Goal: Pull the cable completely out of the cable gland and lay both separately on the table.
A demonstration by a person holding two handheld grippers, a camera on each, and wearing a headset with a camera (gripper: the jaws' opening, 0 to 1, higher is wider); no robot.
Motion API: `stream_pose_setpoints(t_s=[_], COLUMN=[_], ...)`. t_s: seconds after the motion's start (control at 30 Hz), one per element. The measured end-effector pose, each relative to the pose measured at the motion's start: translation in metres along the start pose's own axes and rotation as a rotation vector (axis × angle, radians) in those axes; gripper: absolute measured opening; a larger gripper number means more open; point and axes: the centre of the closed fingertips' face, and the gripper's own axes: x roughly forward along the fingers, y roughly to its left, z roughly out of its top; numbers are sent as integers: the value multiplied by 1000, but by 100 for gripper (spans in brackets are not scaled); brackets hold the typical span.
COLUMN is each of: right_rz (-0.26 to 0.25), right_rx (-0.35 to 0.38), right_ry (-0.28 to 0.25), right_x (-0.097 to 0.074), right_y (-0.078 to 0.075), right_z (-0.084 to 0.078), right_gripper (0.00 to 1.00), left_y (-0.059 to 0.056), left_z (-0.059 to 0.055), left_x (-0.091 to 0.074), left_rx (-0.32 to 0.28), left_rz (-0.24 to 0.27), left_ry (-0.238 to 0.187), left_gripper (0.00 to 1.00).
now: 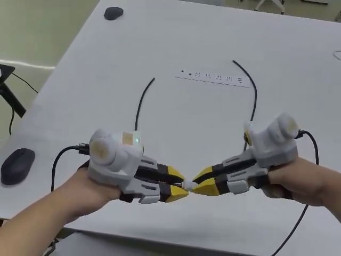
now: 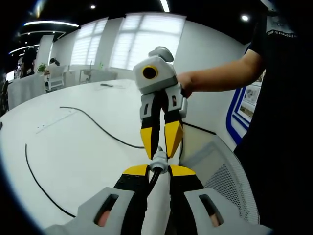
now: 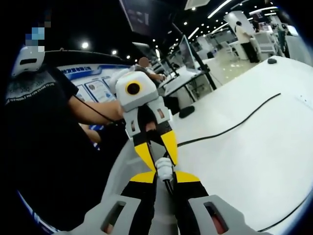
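Note:
A small pale cable gland (image 1: 187, 185) hangs above the table where my two grippers meet tip to tip. My left gripper (image 1: 184, 189) comes in from the left and is shut at the cable gland (image 2: 159, 159). From the right, my right gripper (image 1: 195, 184) is shut on the black cable (image 3: 168, 188), which runs from the gland (image 3: 164, 167) down between its jaws. A black cable (image 2: 153, 179) also leads back between the left jaws. I cannot tell exactly where each grip ends.
The white table (image 1: 186, 117) holds a white power strip (image 1: 210, 77), two loose black cables (image 1: 143, 101) (image 1: 254, 93), a dark mouse (image 1: 17, 164) at the left edge and another dark object (image 1: 113, 13) far back. A person in black (image 2: 283, 122) stands close.

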Motion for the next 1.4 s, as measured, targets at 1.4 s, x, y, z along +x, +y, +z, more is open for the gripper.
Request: stream_pose_setpoints(t_s=[1.4], right_rz=[-621], right_rx=[-872], right_ry=[264], right_x=[-1], right_y=[-4], right_z=[3], right_gripper=[9], left_y=[2], left_z=[5], left_x=[0], left_rx=[-125], left_rz=[-19], left_ry=[-38], left_gripper=[15])
